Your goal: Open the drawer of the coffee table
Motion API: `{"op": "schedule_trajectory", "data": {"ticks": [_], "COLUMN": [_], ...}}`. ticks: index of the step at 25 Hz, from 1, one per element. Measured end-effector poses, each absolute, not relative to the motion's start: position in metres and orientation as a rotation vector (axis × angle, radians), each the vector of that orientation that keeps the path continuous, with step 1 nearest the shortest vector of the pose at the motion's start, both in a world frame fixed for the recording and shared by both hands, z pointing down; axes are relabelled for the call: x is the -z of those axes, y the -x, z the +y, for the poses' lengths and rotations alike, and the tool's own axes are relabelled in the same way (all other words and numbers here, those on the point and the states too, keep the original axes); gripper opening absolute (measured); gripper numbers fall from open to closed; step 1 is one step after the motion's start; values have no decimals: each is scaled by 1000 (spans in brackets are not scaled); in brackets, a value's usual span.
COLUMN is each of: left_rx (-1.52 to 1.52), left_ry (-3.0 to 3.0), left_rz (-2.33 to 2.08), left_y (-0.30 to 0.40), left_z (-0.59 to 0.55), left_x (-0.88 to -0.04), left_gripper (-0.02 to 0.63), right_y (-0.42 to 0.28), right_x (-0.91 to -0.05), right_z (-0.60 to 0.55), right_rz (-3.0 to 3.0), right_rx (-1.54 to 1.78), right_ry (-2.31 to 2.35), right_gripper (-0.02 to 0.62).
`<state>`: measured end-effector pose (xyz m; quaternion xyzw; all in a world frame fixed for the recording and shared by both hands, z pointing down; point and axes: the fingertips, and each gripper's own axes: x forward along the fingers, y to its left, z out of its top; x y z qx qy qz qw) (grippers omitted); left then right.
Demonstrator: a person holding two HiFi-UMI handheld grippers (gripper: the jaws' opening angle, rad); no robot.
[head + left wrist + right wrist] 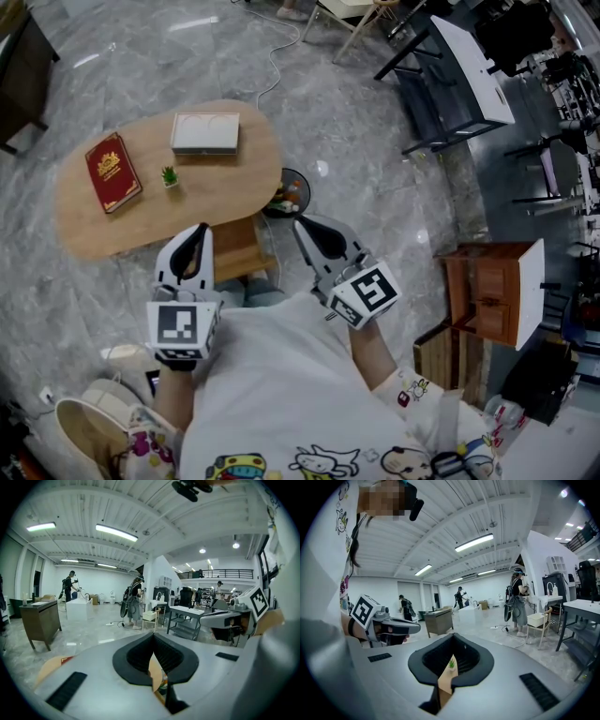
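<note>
The oval wooden coffee table (234,178) stands ahead of me on the marble floor, carrying a red book (112,172), a tiny green plant (170,175) and a pale box (205,132). Its wooden drawer unit (242,253) shows under the near edge; I cannot tell if the drawer is out. My left gripper (199,231) hovers shut over the table's near edge, holding nothing. The right gripper (302,225) is shut and empty, right of the drawer unit. In the left gripper view the jaws meet, with a sliver of wood behind. The right gripper view shows the plant (451,663) through the closed jaws.
A dark round bin (292,192) with small items sits at the table's right end. A black-and-white desk (469,66) stands far right, a brown wooden cabinet (492,291) near right. A cable (272,56) trails on the floor. People (133,602) stand in the hall.
</note>
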<state>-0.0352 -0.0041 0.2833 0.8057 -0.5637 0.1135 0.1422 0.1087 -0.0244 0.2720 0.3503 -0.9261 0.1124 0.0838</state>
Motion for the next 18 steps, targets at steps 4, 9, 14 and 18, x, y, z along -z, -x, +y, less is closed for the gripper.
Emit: {"op": "schedule_trajectory", "data": {"ticks": [4, 9, 14, 18], "left_rx": [-336, -344, -346, -346], "left_ry": [-2317, -2315, -2305, -2297], "left_rz": [-1618, -1620, -1634, -1644], "left_y": [34, 34, 39, 41], "left_z": [-4, -4, -5, -5], "left_x": [-285, -286, -285, -285], "left_gripper": [5, 5, 5, 5], "right_y": [-108, -109, -110, -110], "right_x": [-273, -275, -276, -276], "right_z": [-25, -25, -25, -26], "right_rz": [-2755, -2746, -2743, -2737], "right_rx": [-342, -344, -346, -347], "right_ry": [-1036, -1033, -1037, -1041], "right_gripper": [-2, -2, -2, -2]}}
